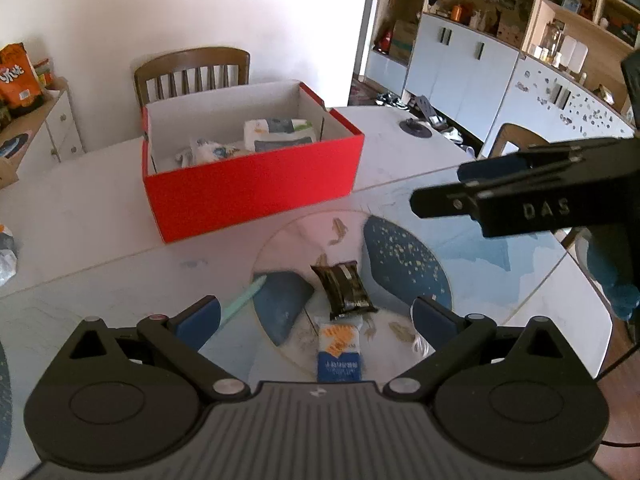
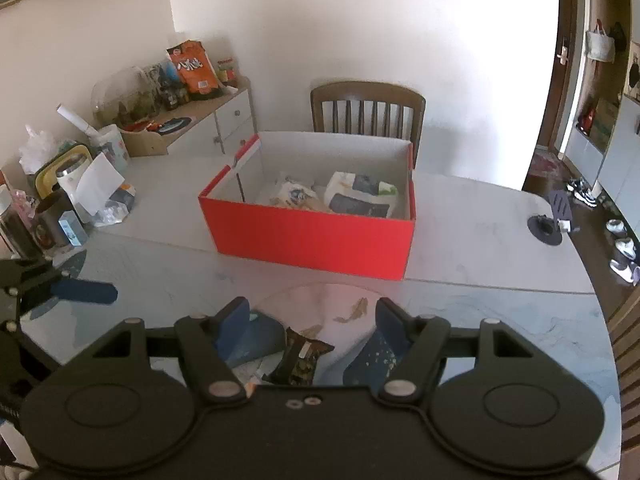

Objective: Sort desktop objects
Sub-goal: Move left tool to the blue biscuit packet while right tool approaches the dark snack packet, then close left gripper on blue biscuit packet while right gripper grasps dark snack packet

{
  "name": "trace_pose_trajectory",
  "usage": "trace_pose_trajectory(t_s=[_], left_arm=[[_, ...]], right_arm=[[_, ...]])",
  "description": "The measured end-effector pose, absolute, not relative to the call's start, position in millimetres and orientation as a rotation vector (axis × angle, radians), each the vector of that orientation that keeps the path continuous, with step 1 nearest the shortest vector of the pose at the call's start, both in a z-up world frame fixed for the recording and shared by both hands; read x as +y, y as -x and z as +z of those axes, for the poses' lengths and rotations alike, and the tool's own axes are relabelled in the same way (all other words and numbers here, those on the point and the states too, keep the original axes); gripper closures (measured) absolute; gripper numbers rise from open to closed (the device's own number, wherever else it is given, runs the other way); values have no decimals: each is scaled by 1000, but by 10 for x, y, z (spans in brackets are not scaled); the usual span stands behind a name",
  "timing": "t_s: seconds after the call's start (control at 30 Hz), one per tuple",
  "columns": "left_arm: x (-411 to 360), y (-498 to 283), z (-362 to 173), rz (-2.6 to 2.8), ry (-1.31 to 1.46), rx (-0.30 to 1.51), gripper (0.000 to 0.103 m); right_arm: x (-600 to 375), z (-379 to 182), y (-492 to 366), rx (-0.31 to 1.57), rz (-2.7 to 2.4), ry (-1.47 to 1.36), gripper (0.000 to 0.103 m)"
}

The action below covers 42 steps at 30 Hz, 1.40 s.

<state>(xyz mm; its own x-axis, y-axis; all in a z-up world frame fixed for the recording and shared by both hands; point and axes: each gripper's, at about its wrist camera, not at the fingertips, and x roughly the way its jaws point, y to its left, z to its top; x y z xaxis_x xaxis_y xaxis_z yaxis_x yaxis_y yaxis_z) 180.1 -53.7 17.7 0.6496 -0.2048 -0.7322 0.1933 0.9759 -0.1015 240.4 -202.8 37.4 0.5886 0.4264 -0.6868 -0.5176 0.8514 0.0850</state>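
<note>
Left wrist view: red box (image 1: 252, 184) behind dark packet (image 1: 344, 290).

The left gripper (image 1: 316, 316) is matte black plastic with blue finger pads (image 1: 200, 322); round silver screws sit at its linkage pivots; at the right edge the right gripper (image 2: 310, 320) bears raised letters "DAS" on its black side; a ribbed grey panel fills the bottom centre.

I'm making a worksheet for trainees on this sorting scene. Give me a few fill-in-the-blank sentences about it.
1. The open box on the table is ____ on the outside.
2. Behind the box stands a wooden ____.
3. The dark packet lies on a round ____ disc.
4. Both the left gripper and right gripper have their jaws ____.

Answers: red; chair; glass; open
</note>
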Motion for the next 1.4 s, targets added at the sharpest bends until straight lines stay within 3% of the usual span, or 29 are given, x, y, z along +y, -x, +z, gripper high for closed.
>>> trace_pose_trajectory(t_s=[0.8, 1.4], left_arm=[[-774, -1810, -732, -249, 25, 910, 0], [-851, -1972, -1126, -231, 29, 936, 0]], right_arm=[[-1869, -370, -2600, 904, 550, 118, 33], [-1641, -864, -2885, 1037, 553, 97, 33]])
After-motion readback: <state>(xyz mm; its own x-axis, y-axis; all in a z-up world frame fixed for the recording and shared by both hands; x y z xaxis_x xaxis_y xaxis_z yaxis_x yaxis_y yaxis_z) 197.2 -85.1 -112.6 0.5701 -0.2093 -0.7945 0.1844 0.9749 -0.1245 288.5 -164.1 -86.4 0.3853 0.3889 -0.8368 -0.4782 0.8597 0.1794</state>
